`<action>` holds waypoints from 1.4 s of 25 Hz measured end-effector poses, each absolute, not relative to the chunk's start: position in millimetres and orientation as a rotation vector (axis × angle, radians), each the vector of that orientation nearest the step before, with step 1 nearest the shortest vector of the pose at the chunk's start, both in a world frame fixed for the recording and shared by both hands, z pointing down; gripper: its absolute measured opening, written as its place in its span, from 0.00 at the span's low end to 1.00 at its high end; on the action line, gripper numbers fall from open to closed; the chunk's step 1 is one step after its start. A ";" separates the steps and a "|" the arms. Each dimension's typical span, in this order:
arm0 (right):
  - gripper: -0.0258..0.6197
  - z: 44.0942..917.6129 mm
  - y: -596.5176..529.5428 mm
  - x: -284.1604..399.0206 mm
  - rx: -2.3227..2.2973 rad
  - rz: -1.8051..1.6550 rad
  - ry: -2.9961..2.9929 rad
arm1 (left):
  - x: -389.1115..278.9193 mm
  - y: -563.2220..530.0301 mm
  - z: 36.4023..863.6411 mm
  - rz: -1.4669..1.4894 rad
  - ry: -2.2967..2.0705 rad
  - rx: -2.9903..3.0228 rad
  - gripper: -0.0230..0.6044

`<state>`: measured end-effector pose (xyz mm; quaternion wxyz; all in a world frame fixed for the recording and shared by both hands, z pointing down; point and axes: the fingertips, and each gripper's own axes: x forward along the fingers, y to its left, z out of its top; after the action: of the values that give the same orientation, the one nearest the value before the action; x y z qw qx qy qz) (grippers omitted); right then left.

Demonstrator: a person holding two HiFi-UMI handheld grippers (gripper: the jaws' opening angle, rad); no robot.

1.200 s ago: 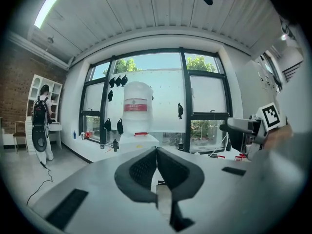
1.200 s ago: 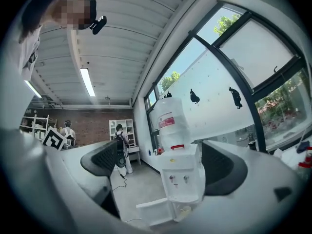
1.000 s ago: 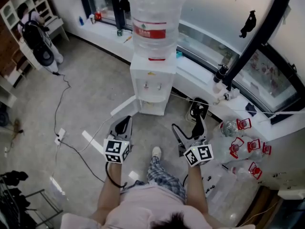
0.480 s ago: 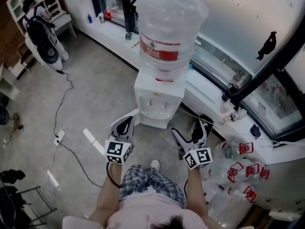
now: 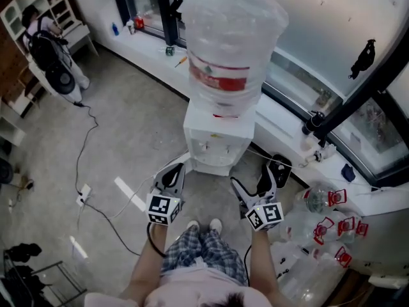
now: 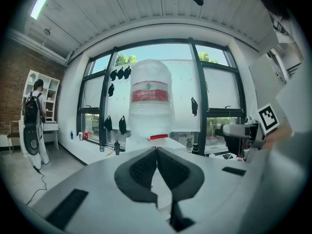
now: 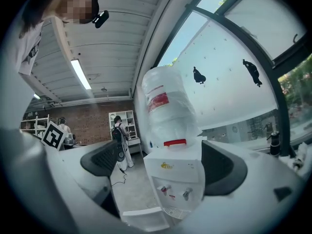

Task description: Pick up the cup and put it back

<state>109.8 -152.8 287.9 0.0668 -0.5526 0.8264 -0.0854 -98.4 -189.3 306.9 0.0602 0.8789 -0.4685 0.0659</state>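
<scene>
I see no cup in any view. A white water dispenser (image 5: 214, 139) with a large clear bottle (image 5: 230, 50) on top stands just ahead of me. My left gripper (image 5: 176, 170) is held low in front of its left side, jaws shut with the pads touching and nothing between them (image 6: 156, 152). The bottle (image 6: 148, 101) shows beyond it. My right gripper (image 5: 253, 181) is open in front of the dispenser's right side. Between its spread pads (image 7: 163, 165) I see the dispenser's front (image 7: 173, 179), two taps and the drip tray.
Several empty water bottles with red handles (image 5: 326, 216) lie on the floor at the right. A white window ledge (image 5: 287, 130) runs behind the dispenser. A cable and power strip (image 5: 83, 194) cross the floor at the left. A person with a backpack (image 5: 48, 50) stands far left.
I have stepped closer to the dispenser, and both grippers now sit nearer its front. The left stays shut and the right stays open.
</scene>
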 end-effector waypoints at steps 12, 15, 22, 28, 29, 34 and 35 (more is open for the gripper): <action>0.86 358.9 -185.1 109.6 -1.611 -0.220 2.499 | -90.1 -215.4 386.1 0.209 -1.406 2.703 0.08; 0.86 390.2 -192.1 109.2 -1.564 -0.222 2.523 | -87.7 -221.4 423.6 0.240 -1.425 2.695 0.08; 0.86 498.0 -206.8 103.3 -1.498 -0.220 2.597 | -77.6 -238.7 525.9 0.254 -1.432 2.723 0.08; 0.86 614.8 -217.8 99.2 -1.490 -0.234 2.644 | -70.5 -254.2 634.5 0.287 -1.385 2.735 0.08; 0.86 633.2 -219.1 98.2 -1.488 -0.231 2.650 | -72.3 -256.5 655.9 0.292 -1.382 2.722 0.08; 0.86 730.6 -226.3 95.3 -1.476 -0.229 2.660 | -72.7 -269.2 747.1 0.291 -1.381 2.734 0.08; 0.86 752.7 -228.0 94.1 -1.473 -0.233 2.661 | -74.1 -273.1 768.1 0.285 -1.385 2.729 0.08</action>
<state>94.1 -228.0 752.7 0.0454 -0.4824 0.8714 -0.0764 -74.1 -273.1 768.1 0.0341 0.8874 -0.4502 0.0927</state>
